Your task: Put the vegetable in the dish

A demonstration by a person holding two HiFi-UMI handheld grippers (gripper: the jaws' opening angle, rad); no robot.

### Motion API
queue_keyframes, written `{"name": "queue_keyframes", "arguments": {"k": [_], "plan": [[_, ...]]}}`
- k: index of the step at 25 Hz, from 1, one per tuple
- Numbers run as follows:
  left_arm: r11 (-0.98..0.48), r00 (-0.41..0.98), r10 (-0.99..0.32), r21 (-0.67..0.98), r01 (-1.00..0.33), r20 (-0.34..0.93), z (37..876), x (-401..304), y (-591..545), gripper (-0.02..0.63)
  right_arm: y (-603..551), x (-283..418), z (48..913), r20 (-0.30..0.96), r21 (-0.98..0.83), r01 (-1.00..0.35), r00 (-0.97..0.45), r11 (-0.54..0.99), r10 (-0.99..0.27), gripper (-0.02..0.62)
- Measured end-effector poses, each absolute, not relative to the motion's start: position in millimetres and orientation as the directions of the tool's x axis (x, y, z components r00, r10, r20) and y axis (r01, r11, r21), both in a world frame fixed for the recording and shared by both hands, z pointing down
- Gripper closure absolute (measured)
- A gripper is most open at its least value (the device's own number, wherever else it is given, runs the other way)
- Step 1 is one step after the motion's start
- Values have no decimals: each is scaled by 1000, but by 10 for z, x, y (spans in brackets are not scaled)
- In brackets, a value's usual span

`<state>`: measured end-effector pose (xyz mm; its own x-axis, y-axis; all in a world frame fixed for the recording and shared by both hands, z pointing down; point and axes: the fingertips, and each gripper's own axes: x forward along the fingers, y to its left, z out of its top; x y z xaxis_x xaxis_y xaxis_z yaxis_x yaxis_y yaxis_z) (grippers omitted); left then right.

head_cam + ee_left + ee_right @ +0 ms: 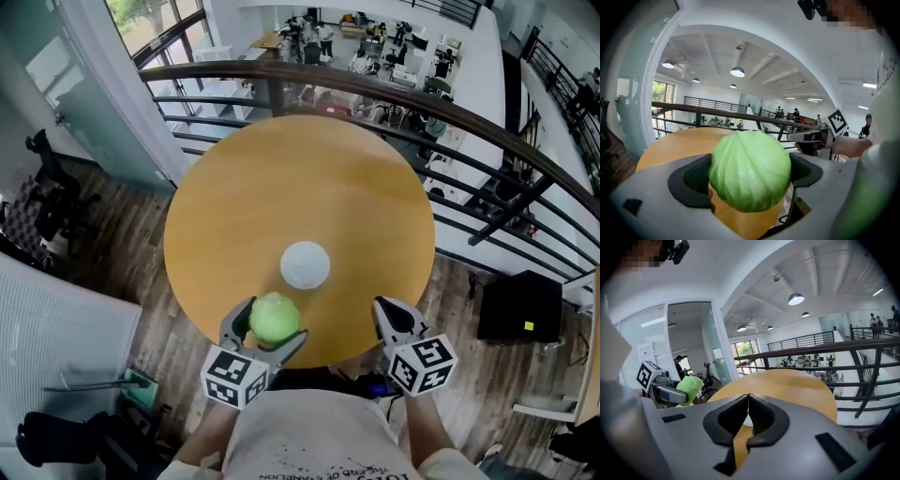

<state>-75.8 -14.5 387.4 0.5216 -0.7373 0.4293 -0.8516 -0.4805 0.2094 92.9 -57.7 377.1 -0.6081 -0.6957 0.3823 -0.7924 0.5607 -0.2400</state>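
Note:
A pale green cabbage (275, 319) is held over the near edge of the round wooden table (300, 187), with my left gripper (264, 336) shut on it. In the left gripper view the cabbage (750, 171) fills the space between both jaws. A small white dish (305, 264) sits on the table just beyond the cabbage, slightly to its right. My right gripper (386, 317) hangs at the table's near right edge, jaws shut with nothing in them (748, 401). From the right gripper view the cabbage (690, 386) shows at far left, and the dish is mostly hidden behind the jaws.
A dark metal railing (394, 98) curves round the far side of the table, with an open office floor far below. A black box (520, 319) stands on the wood floor at right. A black office chair (42, 202) is at left.

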Motion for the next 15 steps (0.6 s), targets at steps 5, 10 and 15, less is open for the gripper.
{"name": "queue_keyframes", "arguments": {"k": [5, 10, 15], "plan": [[-501, 539, -715, 212, -839, 444, 3952, -807, -251, 117, -608, 898, 3787, 389, -230, -811, -583, 538, -713, 569], [-520, 554, -705, 209, -828, 443, 3945, -816, -344, 117, -674, 904, 3820, 398, -230, -823, -567, 520, -721, 571], [-529, 561, -694, 208, -823, 452, 3979, -849, -432, 117, -762, 867, 3851, 403, -231, -826, -562, 514, -722, 571]]}}
